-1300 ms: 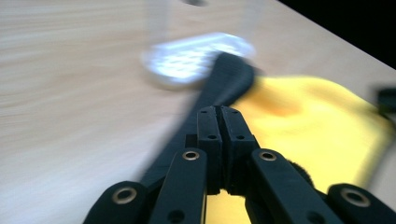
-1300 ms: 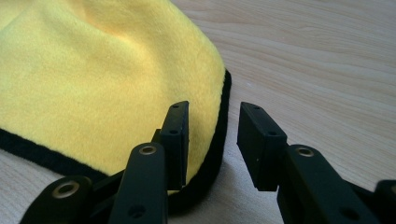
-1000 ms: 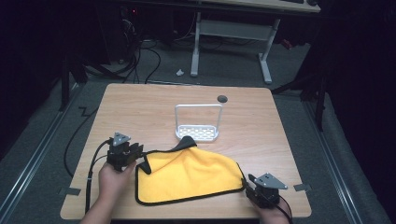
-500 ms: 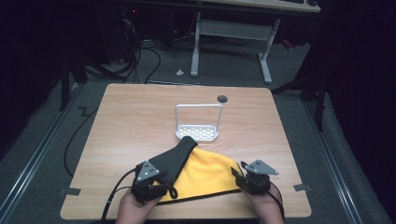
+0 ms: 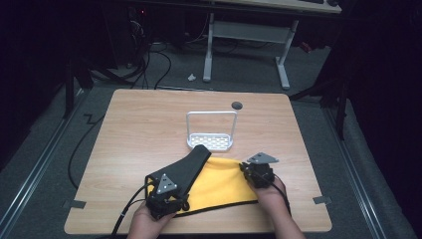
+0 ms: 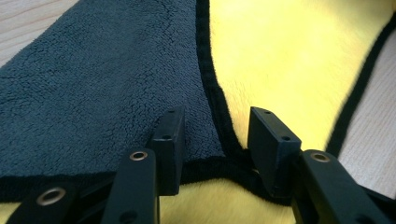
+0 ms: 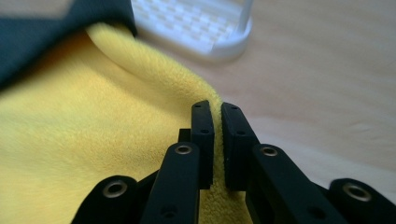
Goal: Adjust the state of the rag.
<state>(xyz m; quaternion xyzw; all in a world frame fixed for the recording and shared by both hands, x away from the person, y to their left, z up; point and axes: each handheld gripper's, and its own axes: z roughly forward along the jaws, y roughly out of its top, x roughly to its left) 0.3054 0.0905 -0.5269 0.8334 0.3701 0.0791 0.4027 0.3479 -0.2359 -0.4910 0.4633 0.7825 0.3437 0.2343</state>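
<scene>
Tools at work: our left tool [image 5: 168, 195], jaws apart, has carried the yellow-and-grey microfibre cloth's [image 5: 224, 181] grey corner over onto the yellow, while our right tool [image 5: 257, 174] stays clamped on its edge — folding under way on the wooden worktop [image 5: 139, 129].
</scene>
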